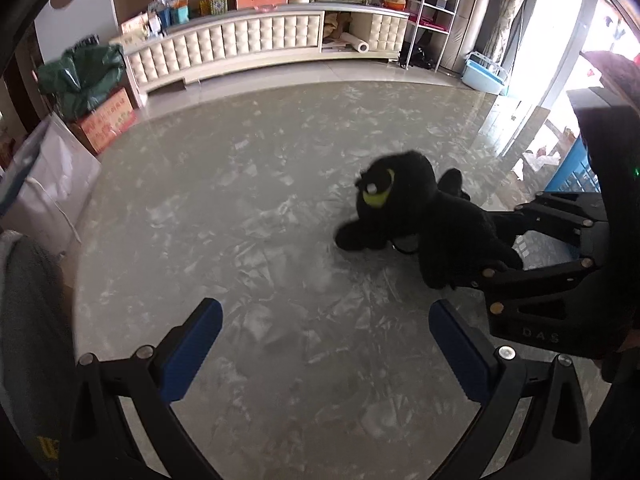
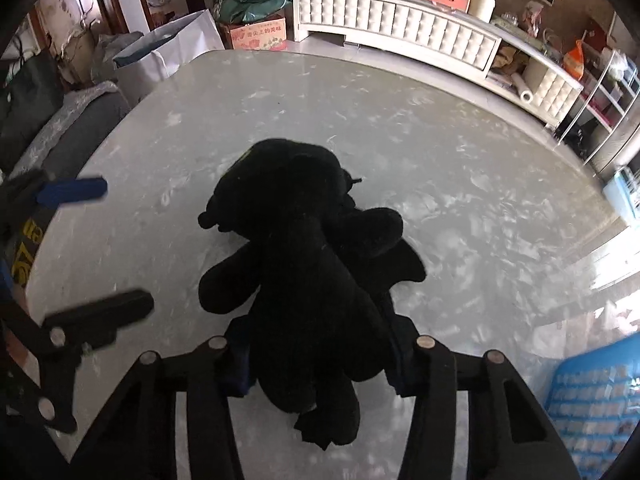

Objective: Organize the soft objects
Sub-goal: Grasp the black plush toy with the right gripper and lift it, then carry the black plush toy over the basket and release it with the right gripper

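Plush dragon (image 2: 296,280), black with a yellow-green eye, lies belly-down on the marble-patterned table (image 1: 248,200) with the right gripper (image 2: 320,364) clamped across its hind end, jaws pinching the fabric between blue pads. From the left wrist view the toy (image 1: 420,224) sits just right of centre, head raised toward the room, the right gripper (image 1: 500,240) reaching in from the side. The left gripper (image 1: 326,340) hovers near the table's near edge, jaws spread wide and holding nothing, well apart from the toy.

The dragon looks light and thoroughly soft: the body bulges around the pinch, and the limbs and thin wing (image 2: 400,260) splay loosely. Such a toy should droop on either side of wherever it is held, so a hold on the thick torso seems safer than one on a wing, leg or tail, which could stretch or slip free. The pile should offer good friction against the pads, and nothing here looks breakable. How deep the present bite goes is hard to judge, black fabric merging with black fingers.

A blue slatted basket (image 2: 592,404) stands at the table's right edge, near the toy's tail, and is perhaps where it belongs.
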`<state>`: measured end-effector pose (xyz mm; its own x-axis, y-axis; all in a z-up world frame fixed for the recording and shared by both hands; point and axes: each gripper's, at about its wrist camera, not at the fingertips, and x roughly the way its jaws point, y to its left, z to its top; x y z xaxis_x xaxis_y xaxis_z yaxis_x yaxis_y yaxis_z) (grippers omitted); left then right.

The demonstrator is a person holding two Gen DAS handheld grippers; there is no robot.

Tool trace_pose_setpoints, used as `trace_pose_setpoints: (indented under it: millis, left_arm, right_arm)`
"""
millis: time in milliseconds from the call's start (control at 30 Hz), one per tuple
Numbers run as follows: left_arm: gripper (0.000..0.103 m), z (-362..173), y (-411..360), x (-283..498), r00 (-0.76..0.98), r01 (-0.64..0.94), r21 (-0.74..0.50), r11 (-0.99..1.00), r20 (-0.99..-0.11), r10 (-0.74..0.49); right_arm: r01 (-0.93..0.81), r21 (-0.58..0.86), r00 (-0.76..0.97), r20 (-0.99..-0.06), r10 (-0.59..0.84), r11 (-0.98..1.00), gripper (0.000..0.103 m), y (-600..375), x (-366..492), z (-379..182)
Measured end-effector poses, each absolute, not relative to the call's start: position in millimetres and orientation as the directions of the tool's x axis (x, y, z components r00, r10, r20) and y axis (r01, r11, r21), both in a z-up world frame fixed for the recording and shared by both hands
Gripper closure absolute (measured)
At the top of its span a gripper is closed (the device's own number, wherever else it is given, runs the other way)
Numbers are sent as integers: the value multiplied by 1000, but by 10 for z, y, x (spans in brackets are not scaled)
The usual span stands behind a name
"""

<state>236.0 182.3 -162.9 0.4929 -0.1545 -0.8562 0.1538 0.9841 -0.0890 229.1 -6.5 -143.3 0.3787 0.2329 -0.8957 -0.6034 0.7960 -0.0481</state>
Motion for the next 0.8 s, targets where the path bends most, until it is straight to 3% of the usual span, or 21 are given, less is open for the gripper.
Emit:
trace_pose_setpoints:
  millis: [300, 800]
  left_arm:
    - [0, -1230, 1542, 1948, 547, 180, 4, 984, -831, -97]
    - [0, -587, 846, 1065, 586, 210, -59, 976, -791, -174]
  right_arm:
    - [-560, -8, 437, -852, 288, 828, 57, -416, 1654, -880]
    - [-501, 19, 545, -770, 333, 865, 57, -1273, 849, -217]
